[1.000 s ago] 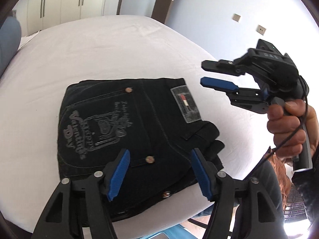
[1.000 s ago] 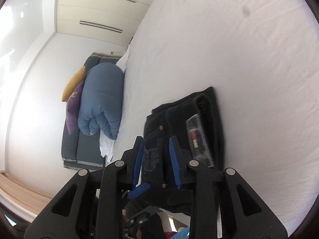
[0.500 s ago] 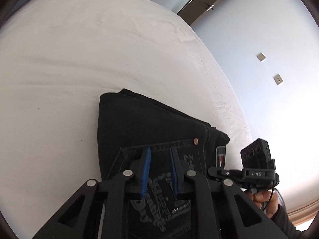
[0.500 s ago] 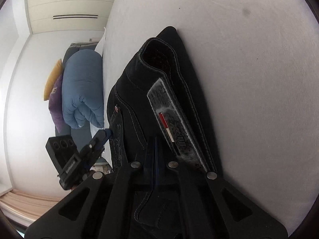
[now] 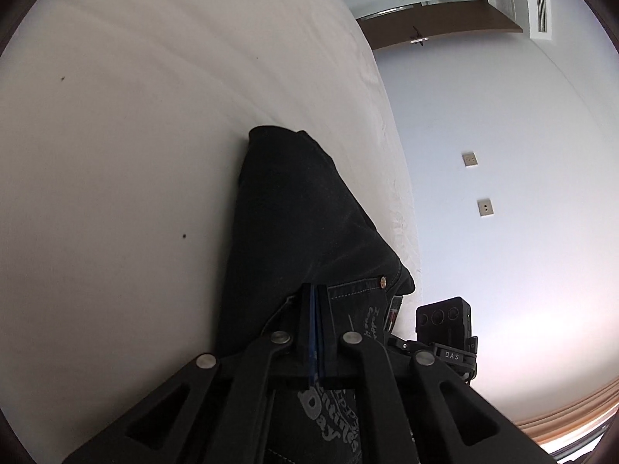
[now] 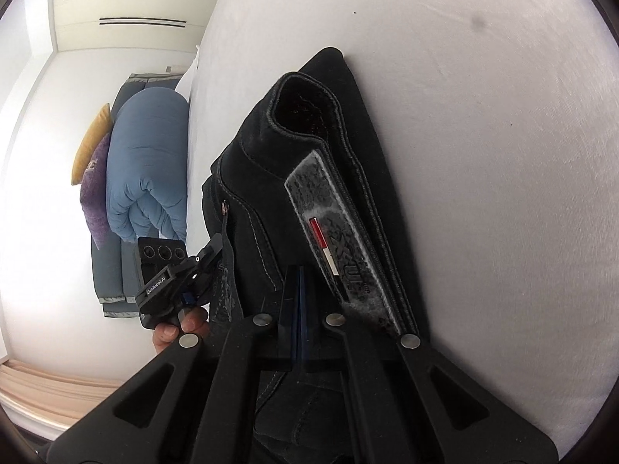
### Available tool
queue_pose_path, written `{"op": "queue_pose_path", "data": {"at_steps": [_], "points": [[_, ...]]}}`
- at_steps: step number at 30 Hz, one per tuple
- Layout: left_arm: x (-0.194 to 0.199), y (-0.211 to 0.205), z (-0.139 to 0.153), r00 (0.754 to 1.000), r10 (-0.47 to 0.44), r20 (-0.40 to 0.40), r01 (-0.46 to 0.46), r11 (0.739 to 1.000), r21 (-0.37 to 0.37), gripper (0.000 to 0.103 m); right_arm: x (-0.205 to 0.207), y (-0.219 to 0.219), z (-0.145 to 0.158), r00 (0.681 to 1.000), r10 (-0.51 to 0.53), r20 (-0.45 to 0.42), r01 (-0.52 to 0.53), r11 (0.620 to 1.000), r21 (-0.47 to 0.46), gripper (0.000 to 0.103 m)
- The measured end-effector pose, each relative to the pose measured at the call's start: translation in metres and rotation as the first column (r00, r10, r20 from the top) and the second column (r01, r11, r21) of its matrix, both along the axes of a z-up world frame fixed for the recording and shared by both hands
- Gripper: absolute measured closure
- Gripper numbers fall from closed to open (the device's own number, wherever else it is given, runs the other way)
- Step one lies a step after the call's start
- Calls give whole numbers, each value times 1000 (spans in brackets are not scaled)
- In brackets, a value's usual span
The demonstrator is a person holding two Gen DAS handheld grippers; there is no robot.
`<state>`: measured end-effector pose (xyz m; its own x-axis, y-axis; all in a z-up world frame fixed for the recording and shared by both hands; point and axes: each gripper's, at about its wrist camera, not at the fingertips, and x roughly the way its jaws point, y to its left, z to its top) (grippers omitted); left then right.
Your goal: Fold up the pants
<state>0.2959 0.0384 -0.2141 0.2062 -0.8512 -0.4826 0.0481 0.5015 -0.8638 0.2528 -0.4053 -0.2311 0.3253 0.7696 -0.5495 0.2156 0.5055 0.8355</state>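
The folded black pants (image 5: 294,224) lie on the white bed, with a printed back pocket and a grey brand patch (image 6: 332,228). My left gripper (image 5: 314,301) is shut on the near edge of the pants by the pocket. My right gripper (image 6: 296,282) is shut on the near edge by the waistband, left of the patch. The near edge looks raised off the sheet. Each gripper shows in the other's view: the right one (image 5: 445,332) and the left one (image 6: 182,278).
The white bed sheet (image 5: 135,154) spreads around the pants. A rolled blue duvet (image 6: 147,162) and purple and yellow pillows (image 6: 93,170) lie on a grey sofa beyond the bed. A wall with sockets (image 5: 470,159) and a door (image 5: 418,34) stand on the other side.
Both grippers came down onto the folded pants and closed on the near edge. The left was wide open a second ago. The edge has since tilted up.
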Motion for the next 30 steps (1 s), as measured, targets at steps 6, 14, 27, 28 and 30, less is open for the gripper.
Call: {"op": "queue_pose_path", "data": {"at_steps": [6,14,27,28,30], "points": [[-33,13,-2,1000,23,2,-23,999,-47,100,-5,8,8,1000,1,7,-1,1000,-25,103],[-94,11,-6,1000,15,-4,-15,996,-84,100,-6,20,14,1000,1,13,-1,999,-45,103],[-140,-14,8,999,-49,22,48,996,71,99,-19,25,18,998,31,60,-29,999,-25,103],[-140,-17,9,998,-55,25,53,995,82,99,-24,25,22,997,47,60,-45,998,-36,103],[-139,-21,11,998,-66,23,63,993,100,99,-39,25,26,994,82,68,-80,996,-39,103]]}}
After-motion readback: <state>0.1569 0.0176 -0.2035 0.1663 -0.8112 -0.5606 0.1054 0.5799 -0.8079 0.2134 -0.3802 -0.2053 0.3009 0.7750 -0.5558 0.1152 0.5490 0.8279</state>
